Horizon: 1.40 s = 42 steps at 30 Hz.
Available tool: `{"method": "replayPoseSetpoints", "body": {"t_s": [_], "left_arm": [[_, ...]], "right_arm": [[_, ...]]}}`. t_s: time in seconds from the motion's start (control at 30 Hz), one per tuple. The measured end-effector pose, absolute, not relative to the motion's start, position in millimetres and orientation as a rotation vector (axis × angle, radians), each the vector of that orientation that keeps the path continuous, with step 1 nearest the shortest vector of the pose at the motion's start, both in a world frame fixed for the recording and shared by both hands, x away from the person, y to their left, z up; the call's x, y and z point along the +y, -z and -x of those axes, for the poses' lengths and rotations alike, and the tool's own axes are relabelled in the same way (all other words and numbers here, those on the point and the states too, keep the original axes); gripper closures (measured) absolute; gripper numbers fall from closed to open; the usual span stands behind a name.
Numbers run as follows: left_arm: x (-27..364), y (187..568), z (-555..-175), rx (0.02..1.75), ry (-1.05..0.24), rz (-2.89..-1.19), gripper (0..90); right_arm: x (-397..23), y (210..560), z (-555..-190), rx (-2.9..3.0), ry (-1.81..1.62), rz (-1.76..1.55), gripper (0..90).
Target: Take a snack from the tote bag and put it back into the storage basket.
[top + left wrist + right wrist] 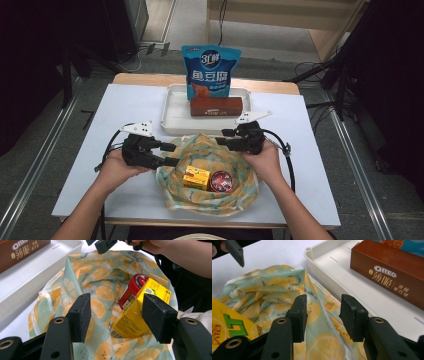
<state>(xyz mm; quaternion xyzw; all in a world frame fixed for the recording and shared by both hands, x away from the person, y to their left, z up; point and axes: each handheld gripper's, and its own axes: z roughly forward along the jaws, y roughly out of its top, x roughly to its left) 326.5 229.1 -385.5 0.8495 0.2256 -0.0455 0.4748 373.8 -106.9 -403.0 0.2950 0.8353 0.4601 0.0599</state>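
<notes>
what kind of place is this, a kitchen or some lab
Likely a lab or recording room, not a kitchen: dark stands and floor cables surround a table under white sheeting, with snacks staged in a white tray.

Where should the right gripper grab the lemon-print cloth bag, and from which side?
Probably the raised rim fold of the lemon-print cloth bag nearest the white tray. It stands up as a thin ridge, so the right gripper, jaws open, could come from above and straddle it, clear of the yellow carton inside.

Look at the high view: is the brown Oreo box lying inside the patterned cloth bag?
No. The Oreo box lies in the white tray, beyond the cloth bag.
</notes>
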Motion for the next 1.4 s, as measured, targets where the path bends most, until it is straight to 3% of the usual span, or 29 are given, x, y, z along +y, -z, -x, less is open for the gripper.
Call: {"method": "replayPoseSetpoints", "body": {"t_s": [0.47,1.4], "left_arm": [[221.0,384.8,-319.1,0.497,0.12,-2.091,40.6],[198.0,392.0,-309.9,0.39,0.157,-2.132,40.1]], "right_arm": [[-120.0,407.0,-351.4,2.517,-1.391,-0.909,53.4],[-128.0,411.8,-354.4,2.51,-1.403,-0.958,47.7]]}}
